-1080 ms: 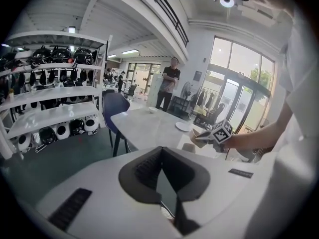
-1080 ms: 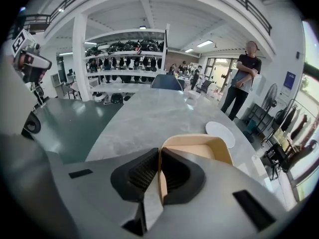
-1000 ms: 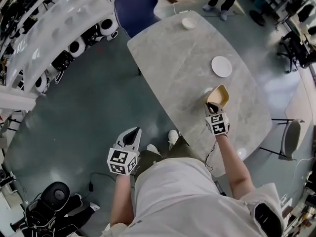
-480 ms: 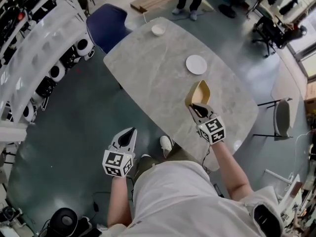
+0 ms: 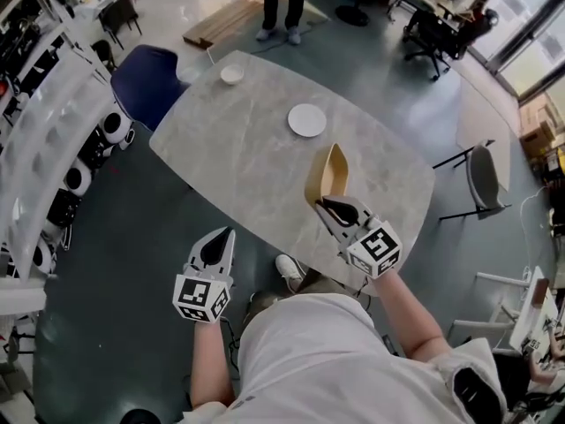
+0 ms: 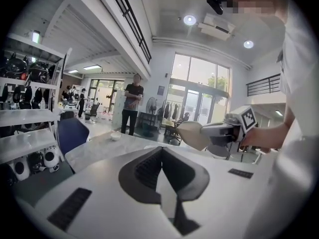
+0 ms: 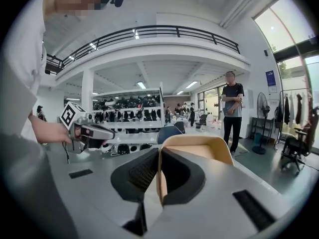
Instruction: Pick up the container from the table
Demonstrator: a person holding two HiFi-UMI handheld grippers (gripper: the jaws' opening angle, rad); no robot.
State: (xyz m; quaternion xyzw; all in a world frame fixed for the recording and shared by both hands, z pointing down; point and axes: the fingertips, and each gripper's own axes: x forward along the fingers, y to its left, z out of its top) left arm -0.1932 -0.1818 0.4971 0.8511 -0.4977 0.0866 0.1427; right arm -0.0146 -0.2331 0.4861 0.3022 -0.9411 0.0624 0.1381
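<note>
The container [image 5: 328, 173] is a tan, thin-walled tub, held tilted in the air above the near side of the grey marble table [image 5: 229, 148]. My right gripper [image 5: 327, 202] is shut on its near rim. In the right gripper view one wall of the container [image 7: 199, 148] stands pinched between the dark pads [image 7: 141, 176]. My left gripper [image 5: 217, 245] hangs off the table's near-left edge, over the floor, shut with nothing in it. The left gripper view shows its jaws closed together and, beyond them, the container [image 6: 193, 134] in the right gripper [image 6: 205, 133].
A white plate [image 5: 306, 119] and a small white bowl [image 5: 232, 74] lie on the table's far part. A blue chair [image 5: 146, 82] stands at the far left, a grey chair [image 5: 481, 179] at the right. A person [image 5: 278, 3] stands beyond the table. Shelving [image 5: 53, 140] runs along the left.
My right gripper has lifted the container up off the table. The left gripper has also risen beside the table's edge.
</note>
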